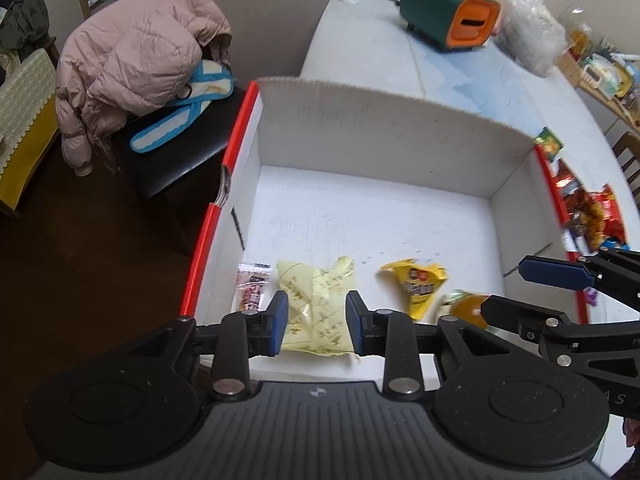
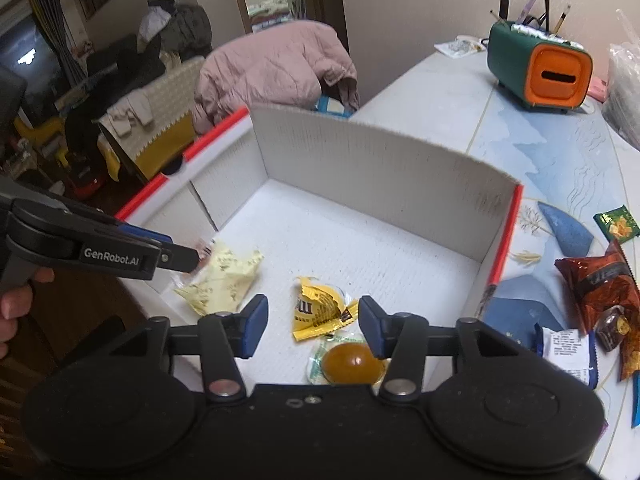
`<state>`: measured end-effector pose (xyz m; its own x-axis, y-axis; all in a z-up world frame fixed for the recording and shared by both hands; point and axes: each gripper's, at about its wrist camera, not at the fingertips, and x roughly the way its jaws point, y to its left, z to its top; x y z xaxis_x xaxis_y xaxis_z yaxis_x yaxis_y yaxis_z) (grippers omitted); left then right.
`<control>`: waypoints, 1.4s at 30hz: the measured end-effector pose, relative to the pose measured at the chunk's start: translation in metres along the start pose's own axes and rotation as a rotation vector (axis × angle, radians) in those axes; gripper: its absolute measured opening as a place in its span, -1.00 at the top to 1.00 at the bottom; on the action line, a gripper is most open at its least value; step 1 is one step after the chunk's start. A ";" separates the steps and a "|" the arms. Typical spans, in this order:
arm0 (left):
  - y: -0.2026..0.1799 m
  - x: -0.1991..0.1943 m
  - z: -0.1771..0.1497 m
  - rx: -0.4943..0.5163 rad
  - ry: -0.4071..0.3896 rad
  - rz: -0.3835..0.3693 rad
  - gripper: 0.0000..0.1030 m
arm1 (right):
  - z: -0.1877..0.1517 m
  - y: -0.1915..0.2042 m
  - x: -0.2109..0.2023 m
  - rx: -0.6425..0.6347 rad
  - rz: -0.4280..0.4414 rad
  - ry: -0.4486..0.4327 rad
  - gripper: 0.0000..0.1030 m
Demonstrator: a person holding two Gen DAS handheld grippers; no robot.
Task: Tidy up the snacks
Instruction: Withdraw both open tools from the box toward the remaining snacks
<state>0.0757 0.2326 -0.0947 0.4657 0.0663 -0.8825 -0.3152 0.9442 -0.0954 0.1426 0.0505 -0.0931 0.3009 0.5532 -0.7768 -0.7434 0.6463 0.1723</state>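
Observation:
A white box with red rims (image 1: 360, 128) (image 2: 360, 160) holds a pale yellow packet (image 1: 316, 304) (image 2: 224, 276), a small pink-red packet (image 1: 252, 288), a yellow candy bag (image 1: 418, 284) (image 2: 320, 308) and an amber jelly cup (image 1: 468, 308) (image 2: 352, 362). My left gripper (image 1: 316, 316) is open, its fingers either side of the pale yellow packet. My right gripper (image 2: 314, 324) is open above the yellow bag and the jelly cup. It also shows at the right of the left wrist view (image 1: 532, 292). More snack packets (image 1: 588, 208) (image 2: 604, 296) lie on the table right of the box.
A green and orange holder (image 1: 452, 8) (image 2: 540, 68) stands at the back of the table, with a clear plastic bag (image 1: 532, 28) beside it. A chair with a pink jacket (image 1: 132, 60) (image 2: 272, 72) stands left of the table. A small green packet (image 2: 616, 222) lies right of the box.

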 end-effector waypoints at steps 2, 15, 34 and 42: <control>-0.005 -0.010 -0.002 0.008 -0.028 -0.011 0.11 | 0.000 0.000 -0.009 0.007 0.007 -0.021 -0.03; -0.064 -0.062 -0.007 0.103 -0.193 -0.090 -0.17 | -0.014 -0.011 -0.080 0.045 -0.005 -0.171 -0.45; -0.179 -0.071 -0.020 0.178 -0.256 -0.239 -0.49 | -0.072 -0.097 -0.164 0.138 -0.105 -0.325 -0.99; -0.237 -0.046 -0.031 0.192 -0.213 -0.274 -0.55 | -0.110 -0.150 -0.179 0.155 -0.164 -0.275 -0.99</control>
<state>0.1031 -0.0046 -0.0459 0.6788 -0.1506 -0.7187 -0.0038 0.9780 -0.2086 0.1344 -0.2033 -0.0470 0.5736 0.5429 -0.6134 -0.5788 0.7985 0.1655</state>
